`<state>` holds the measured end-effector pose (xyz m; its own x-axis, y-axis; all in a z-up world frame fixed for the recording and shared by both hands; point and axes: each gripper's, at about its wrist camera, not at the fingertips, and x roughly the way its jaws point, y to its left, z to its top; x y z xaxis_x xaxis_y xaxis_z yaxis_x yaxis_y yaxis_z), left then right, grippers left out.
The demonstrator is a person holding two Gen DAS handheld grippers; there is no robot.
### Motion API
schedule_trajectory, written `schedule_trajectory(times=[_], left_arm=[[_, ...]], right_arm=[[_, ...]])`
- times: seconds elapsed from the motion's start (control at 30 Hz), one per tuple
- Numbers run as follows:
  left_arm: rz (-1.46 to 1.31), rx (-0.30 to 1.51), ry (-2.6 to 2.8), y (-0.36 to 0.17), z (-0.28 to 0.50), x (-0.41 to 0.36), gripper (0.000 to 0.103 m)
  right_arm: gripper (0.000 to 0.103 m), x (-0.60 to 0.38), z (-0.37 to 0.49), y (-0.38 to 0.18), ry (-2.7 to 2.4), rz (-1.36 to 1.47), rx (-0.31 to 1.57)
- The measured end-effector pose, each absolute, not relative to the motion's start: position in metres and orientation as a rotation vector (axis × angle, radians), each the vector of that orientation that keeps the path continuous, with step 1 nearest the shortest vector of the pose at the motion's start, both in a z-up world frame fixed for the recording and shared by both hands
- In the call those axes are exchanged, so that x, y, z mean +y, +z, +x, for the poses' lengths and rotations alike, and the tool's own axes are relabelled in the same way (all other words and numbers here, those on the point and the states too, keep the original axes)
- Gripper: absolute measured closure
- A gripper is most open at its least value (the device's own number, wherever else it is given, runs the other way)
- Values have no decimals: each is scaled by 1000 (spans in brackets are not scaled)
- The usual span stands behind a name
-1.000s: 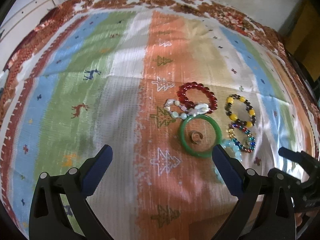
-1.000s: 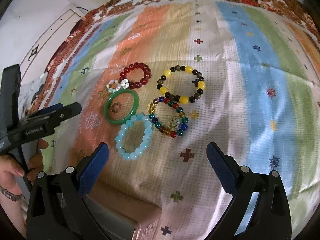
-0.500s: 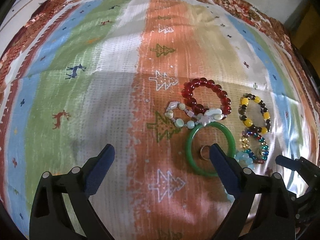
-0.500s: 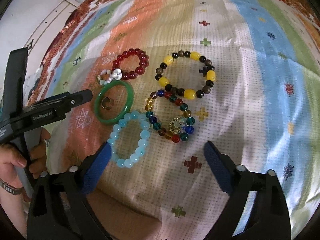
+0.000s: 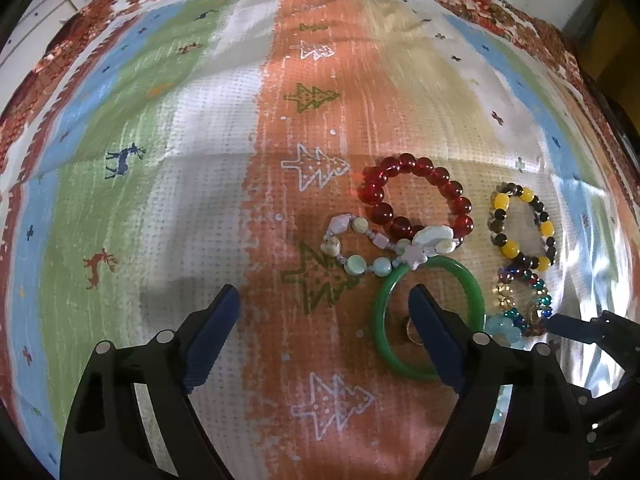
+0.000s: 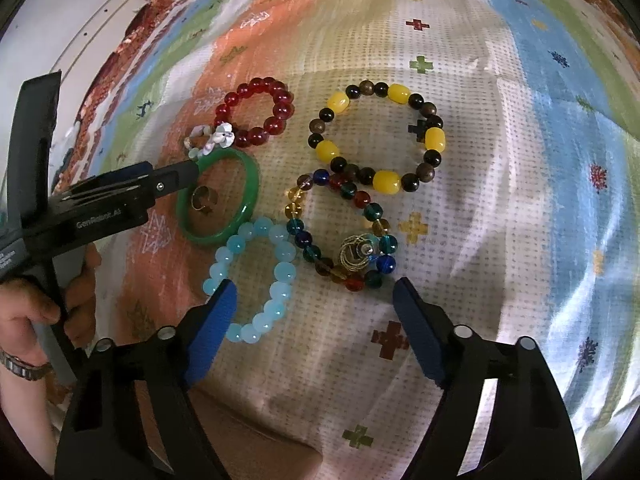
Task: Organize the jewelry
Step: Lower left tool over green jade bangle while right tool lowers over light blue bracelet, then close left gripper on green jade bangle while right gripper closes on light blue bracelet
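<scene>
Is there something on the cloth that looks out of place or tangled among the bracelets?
Mostly tidy, but two things stand out. A small gold ring lies loose inside the green bangle. The shell bracelet is twisted and lies partly over the red bead bracelet, touching the bangle's rim. Nothing looks broken or spilled.

Both wrist views look steeply down, close over the striped cloth. The left wrist view sits left of the jewelry cluster, the green bangle at its lower right. The right wrist view sits nearer the cluster's right side. Both share the bangle, the red bead bracelet and the neighbouring bracelets.
</scene>
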<state>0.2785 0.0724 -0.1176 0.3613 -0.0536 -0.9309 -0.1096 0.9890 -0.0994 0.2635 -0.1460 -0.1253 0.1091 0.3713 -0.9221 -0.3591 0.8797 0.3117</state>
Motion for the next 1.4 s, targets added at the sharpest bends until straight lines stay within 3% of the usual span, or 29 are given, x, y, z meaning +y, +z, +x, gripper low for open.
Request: schedule_trajectory(times=[0.23,0.43,0.6,0.73,0.8,0.9,0.97,1.17,1.3,1.4], left_arm=[[-60,1205,55,-122,281,61,26],[-63,1202,72,-121,280,63,41],[-61,1203,73,-121,278,63,45],[-57,1205,74,-119,278,65,66],[-60,1209,70,-119,278,66,75],[-63,1216,66,-120,278,61,87],[-74,1225,54,-120,277,61,96],[-61,1226,52,-120,277,58,96],[-59,1226,53,-120,277,58,96],[-60,1228,53,-120,277,58,95]], right_arm=[[43,-147,265,-126,528,2,1377],[50,-145,263,-128,517,-15,1381],[62,-147,262,-128,517,-8,1388],[69,-149,262,-129,507,-19,1387],[83,-152,262,-131,485,-34,1386],[90,-157,264,-132,477,-29,1388],[91,-160,265,-133,477,-22,1389],[90,-171,268,-133,494,77,1433],[70,-167,266,-130,527,104,1442],[64,-162,263,-128,532,93,1440]])
